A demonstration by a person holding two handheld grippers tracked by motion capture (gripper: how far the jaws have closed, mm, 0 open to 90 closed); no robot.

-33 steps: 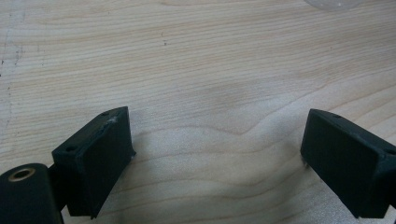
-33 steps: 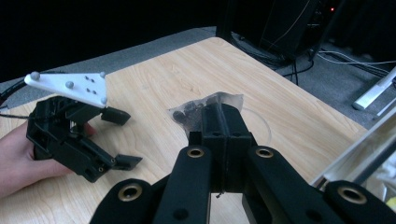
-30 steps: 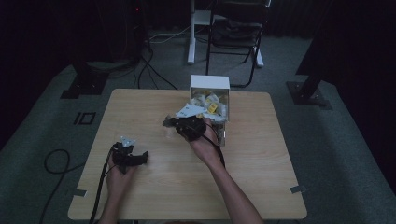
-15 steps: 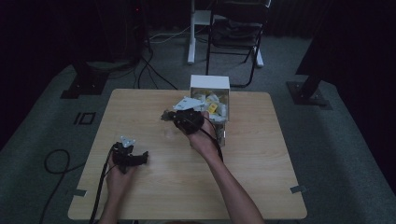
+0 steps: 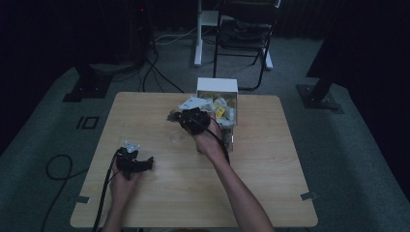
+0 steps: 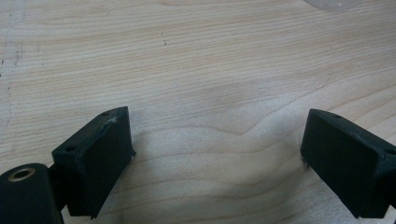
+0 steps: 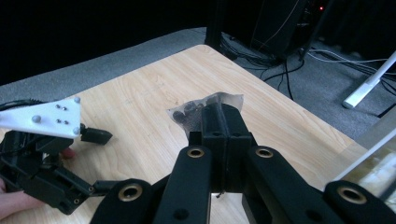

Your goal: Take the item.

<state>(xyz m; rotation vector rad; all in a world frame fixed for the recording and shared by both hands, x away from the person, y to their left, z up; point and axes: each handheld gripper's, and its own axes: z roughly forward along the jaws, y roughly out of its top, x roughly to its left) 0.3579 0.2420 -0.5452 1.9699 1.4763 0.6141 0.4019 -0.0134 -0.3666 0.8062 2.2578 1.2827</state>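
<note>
My right gripper (image 5: pixel 179 116) hovers over the middle of the wooden table (image 5: pixel 270 159), just left of a white box. Its jaws are shut on a small clear packet (image 5: pixel 171 116) of dark bits. In the right gripper view the packet (image 7: pixel 187 113) sticks out past the shut jaws of that gripper (image 7: pixel 223 115). My left gripper (image 5: pixel 144 163) rests low near the table's front left, a hand around it. In the left gripper view this left gripper (image 6: pixel 215 154) is wide open over bare wood, with nothing between the jaws.
A white box (image 5: pixel 217 86) with a clear front stands at the table's far edge, holding several light and yellow packets. A faint clear round thing (image 5: pixel 176 138) lies on the wood between the grippers. A chair (image 5: pixel 244 34) and cables are on the floor beyond.
My right gripper, still holding the packet, has shifted slightly toward the far side of the table. The left gripper has stayed put.
</note>
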